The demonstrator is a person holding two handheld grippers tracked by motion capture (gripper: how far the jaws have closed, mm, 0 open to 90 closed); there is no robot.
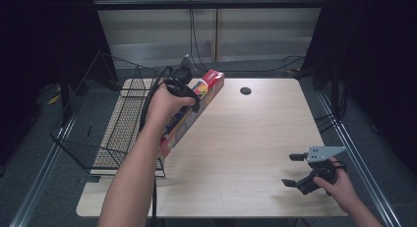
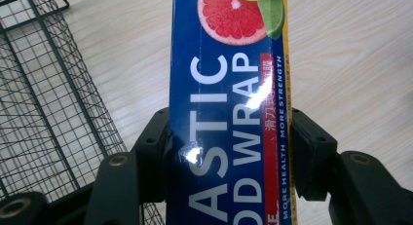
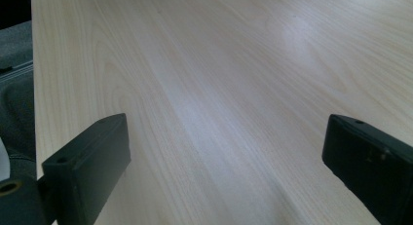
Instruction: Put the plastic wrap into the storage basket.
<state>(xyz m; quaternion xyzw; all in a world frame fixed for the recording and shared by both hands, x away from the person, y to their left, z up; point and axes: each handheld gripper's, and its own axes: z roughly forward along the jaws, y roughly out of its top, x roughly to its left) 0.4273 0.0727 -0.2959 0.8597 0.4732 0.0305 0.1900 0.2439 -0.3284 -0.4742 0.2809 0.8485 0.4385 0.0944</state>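
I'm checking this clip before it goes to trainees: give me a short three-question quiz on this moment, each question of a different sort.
1. True or false: the left tongs are shut on the plastic wrap box.
2. Multiple choice: the right tongs are
A. shut on a cup
B. open, holding nothing, over the table
C. inside the wire basket
3. Fill in: in the high view, the wire basket stands at the table's ____ side.

Key: 1 true. 2 B. 3 left.
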